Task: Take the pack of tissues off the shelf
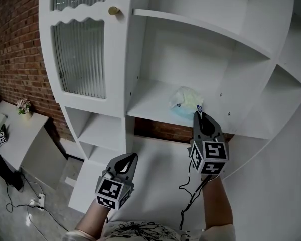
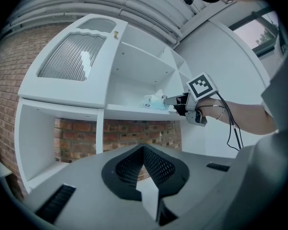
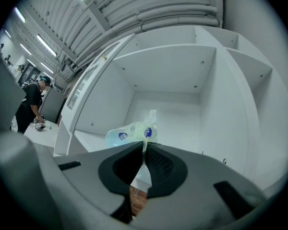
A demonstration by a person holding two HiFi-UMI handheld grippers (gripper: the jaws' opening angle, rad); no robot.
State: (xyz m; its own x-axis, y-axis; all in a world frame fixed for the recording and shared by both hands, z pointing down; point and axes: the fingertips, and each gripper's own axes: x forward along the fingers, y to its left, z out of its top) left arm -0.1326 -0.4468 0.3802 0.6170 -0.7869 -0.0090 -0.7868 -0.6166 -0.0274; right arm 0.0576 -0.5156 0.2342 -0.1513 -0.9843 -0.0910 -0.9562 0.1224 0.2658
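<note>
The pack of tissues (image 1: 184, 100), pale green and blue in clear wrap, lies on the white shelf (image 1: 148, 107) of the open cabinet bay. My right gripper (image 1: 198, 113) reaches to its near right corner and is shut on the wrapper's edge. In the right gripper view, the pack (image 3: 129, 132) sits just beyond the closed jaws of the right gripper (image 3: 144, 148), a flap of wrap pinched between them. My left gripper (image 1: 134, 156) hangs lower and to the left, shut and holding nothing. From the left gripper (image 2: 144, 148) I see the pack (image 2: 153, 102) and the right gripper (image 2: 167, 100) at it.
A ribbed-glass cabinet door (image 1: 80, 59) with a brass knob (image 1: 113, 10) stands left of the bay. A brick wall (image 1: 12, 49) lies behind. A low white table (image 1: 20, 132) with flowers and floor cables (image 1: 35, 200) are at the far left. A person (image 3: 31, 104) stands in the distance.
</note>
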